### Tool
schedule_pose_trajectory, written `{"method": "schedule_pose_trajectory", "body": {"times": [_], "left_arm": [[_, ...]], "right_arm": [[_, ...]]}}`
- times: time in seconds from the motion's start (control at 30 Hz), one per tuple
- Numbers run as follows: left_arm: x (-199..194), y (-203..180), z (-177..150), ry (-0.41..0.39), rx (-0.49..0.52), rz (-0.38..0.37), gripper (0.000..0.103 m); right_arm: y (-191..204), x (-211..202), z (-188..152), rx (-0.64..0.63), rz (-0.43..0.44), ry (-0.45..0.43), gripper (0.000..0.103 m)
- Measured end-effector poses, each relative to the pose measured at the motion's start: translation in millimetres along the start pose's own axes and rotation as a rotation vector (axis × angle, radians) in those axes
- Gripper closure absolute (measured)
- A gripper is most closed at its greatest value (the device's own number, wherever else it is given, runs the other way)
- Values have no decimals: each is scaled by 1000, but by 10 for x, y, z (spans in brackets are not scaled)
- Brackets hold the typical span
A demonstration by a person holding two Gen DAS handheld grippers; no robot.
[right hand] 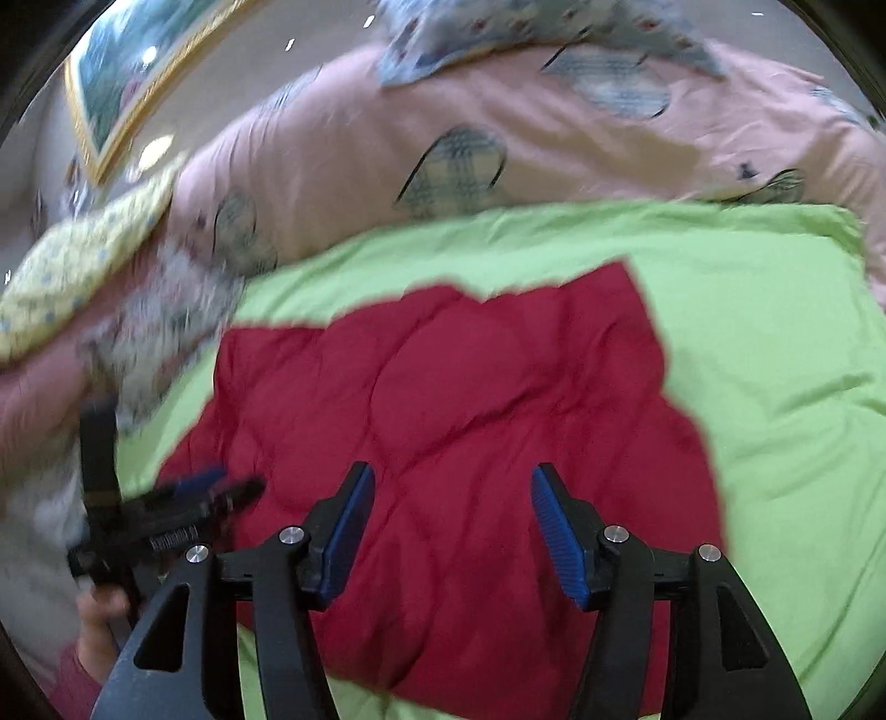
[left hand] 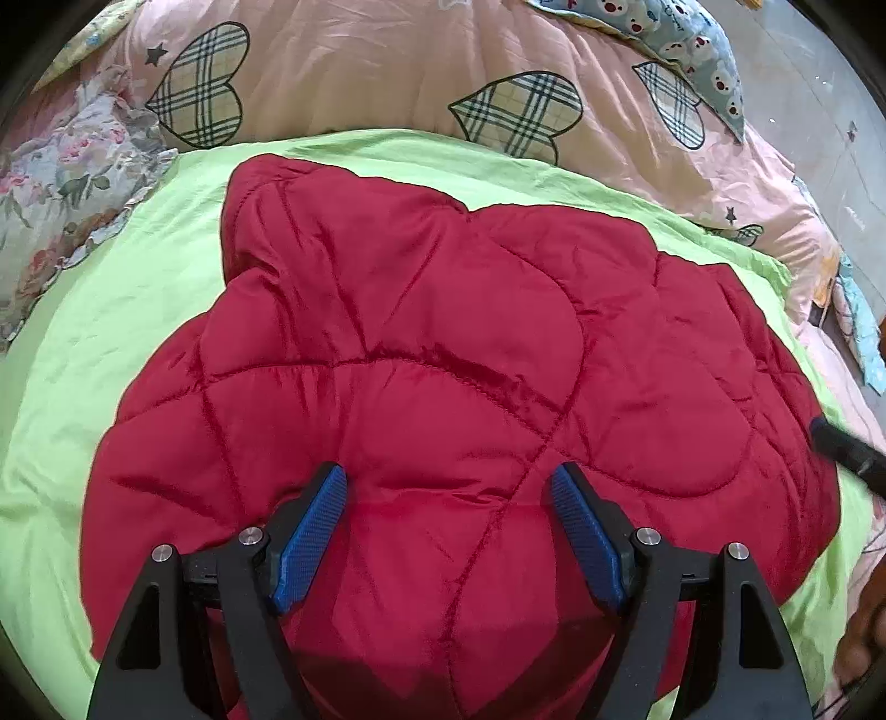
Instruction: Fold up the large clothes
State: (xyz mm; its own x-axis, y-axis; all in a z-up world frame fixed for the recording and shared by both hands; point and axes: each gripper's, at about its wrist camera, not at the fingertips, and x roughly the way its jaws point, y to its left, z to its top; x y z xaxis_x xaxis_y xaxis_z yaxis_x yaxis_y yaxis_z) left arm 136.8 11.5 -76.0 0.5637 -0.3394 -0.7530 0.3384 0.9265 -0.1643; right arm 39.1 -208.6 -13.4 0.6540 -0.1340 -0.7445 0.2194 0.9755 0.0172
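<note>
A red quilted jacket (left hand: 443, 343) lies folded on a lime green sheet (left hand: 111, 343). My left gripper (left hand: 447, 473) hovers over its near part, open, blue pads wide apart with only red fabric showing beneath the gap. My right gripper (right hand: 451, 471) is likewise open above the jacket (right hand: 443, 387), nothing pinched between its pads. In the blurred right wrist view the left gripper (right hand: 166, 509) shows at the jacket's left edge with a hand (right hand: 99, 615) below it. A dark tip of the right gripper (left hand: 841, 448) enters the left wrist view at the jacket's right edge.
A pink quilt with plaid hearts (left hand: 387, 72) is bunched behind the green sheet (right hand: 775, 387). A floral cushion (left hand: 61, 183) lies at the left and a blue bear-print pillow (left hand: 681, 50) at the back right. A framed picture (right hand: 127, 77) hangs on the wall.
</note>
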Motion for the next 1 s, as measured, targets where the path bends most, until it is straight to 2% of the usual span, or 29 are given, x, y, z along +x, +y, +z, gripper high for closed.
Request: {"method": "schedule_pose_trajectory", "body": {"times": [0.1, 0.2, 0.33, 0.53, 1.0], "left_arm": [[-82, -19, 12, 5, 10, 25, 26], [-267, -83, -8, -8, 23, 45, 27], [-442, -157, -81, -4, 24, 111, 26], [-287, -315, -165, 38, 77, 206, 22], [-134, -258, -118, 39, 87, 214, 15]], "right_arm": [[-15, 307, -97, -18, -42, 80, 43], [-77, 426, -138, -17, -58, 85, 42], [-124, 447, -140, -6, -68, 81, 42], [-104, 439, -190, 4, -76, 67, 42], [-103, 445, -186, 17, -77, 63, 42]]}}
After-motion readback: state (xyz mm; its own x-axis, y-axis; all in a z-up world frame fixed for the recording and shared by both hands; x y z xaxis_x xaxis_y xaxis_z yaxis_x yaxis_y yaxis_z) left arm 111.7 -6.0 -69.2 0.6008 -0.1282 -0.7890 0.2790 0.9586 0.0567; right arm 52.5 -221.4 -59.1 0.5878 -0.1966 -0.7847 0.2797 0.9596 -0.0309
